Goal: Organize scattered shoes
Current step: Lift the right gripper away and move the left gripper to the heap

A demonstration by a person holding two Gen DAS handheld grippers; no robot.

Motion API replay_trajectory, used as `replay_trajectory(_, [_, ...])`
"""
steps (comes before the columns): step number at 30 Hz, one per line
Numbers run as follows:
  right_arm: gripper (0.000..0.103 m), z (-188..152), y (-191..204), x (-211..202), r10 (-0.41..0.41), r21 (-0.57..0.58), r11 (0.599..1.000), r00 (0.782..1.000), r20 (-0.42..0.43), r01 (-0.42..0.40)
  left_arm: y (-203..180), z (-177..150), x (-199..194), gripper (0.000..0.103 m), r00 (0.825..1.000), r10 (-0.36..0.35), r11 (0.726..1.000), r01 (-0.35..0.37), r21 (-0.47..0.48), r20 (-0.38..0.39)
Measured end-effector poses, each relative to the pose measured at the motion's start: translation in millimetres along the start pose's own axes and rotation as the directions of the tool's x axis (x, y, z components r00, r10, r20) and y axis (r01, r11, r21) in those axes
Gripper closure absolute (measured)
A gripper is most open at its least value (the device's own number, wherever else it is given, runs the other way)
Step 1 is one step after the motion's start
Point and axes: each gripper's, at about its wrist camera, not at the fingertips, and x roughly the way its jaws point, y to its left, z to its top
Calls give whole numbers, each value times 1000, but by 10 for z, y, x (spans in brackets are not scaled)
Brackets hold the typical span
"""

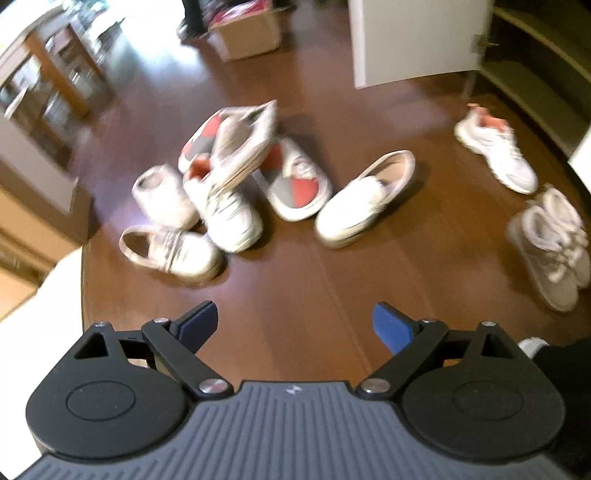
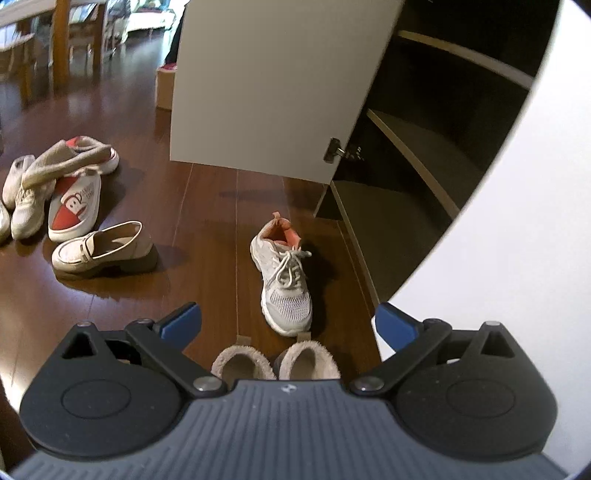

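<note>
Several shoes lie scattered on the brown wood floor. In the left wrist view a heap of pale shoes [image 1: 221, 184] sits ahead, with a cream loafer [image 1: 364, 199], a white-and-pink sneaker [image 1: 496, 151] and a pair of fur-lined boots [image 1: 554, 243] to the right. My left gripper [image 1: 295, 328] is open and empty above bare floor. In the right wrist view my right gripper [image 2: 288, 325] is open and empty, just above the fur-lined boots [image 2: 277, 362]. The white-and-pink sneaker [image 2: 284, 277] lies ahead, the loafer [image 2: 103, 251] and the heap [image 2: 59, 184] to the left.
An open shoe cabinet with dark shelves [image 2: 417, 155] stands at the right, its white door [image 2: 273, 85] swung out over the floor. A cardboard box [image 1: 251, 33] and wooden furniture [image 1: 55, 74] stand at the back.
</note>
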Motion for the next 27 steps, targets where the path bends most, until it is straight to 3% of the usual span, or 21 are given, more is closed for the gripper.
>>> replay_trajectory(4, [1, 529, 42, -134, 4, 40, 999, 998, 57, -6, 510, 92, 419, 10, 997, 35, 988, -44, -149, -62])
replay_trajectory(7, [1, 884, 123, -263, 81, 155, 983, 993, 90, -94, 1109, 328, 1030, 10, 989, 18, 932, -69, -357, -144])
replay_trajectory(8, [1, 971, 168, -292, 127, 194, 970, 987, 100, -144, 1275, 410, 1214, 10, 987, 11, 905, -79, -418, -162])
replay_trajectory(12, [1, 1023, 498, -210, 363, 263, 885, 923, 126, -384, 1782, 824, 1954, 11, 980, -23, 768, -109, -631, -198])
replay_trajectory(13, [1, 1001, 550, -161, 379, 260, 882, 920, 101, -392, 1860, 931, 2127, 11, 979, -35, 733, -110, -671, -198])
replay_trajectory(14, [1, 958, 688, -8, 407, 251, 882, 913, 25, -400, 1922, 1036, 2295, 12, 979, -48, 700, -109, -706, -198])
replay_trajectory(15, [1, 918, 805, 152, 402, 237, 894, 914, -51, -380, 1955, 1107, 2403, 14, 979, -59, 676, -106, -729, -197])
replay_trajectory(17, [1, 879, 925, 360, 390, 193, 912, 910, -140, -361, 2083, 1296, 2711, 16, 978, -104, 596, -85, -798, -182])
replay_trajectory(19, [1, 842, 968, 555, 361, 171, 928, 913, -192, -331, 2186, 1421, 2944, 17, 978, -122, 518, -82, -851, -169])
replay_trajectory(23, [1, 782, 901, 811, 355, 217, 927, 904, -240, -306, 2272, 1525, 3342, 17, 973, -170, 410, -73, -909, -155])
replay_trajectory(25, [1, 755, 844, 952, 355, 244, 925, 894, -272, -293, 2265, 1528, 3536, 17, 965, -192, 378, -94, -921, -177])
replay_trajectory(27, [1, 711, 833, 1025, 354, 241, 926, 887, -297, -289, 2246, 1533, 3701, 44, 957, -203, 365, -122, -923, -207])
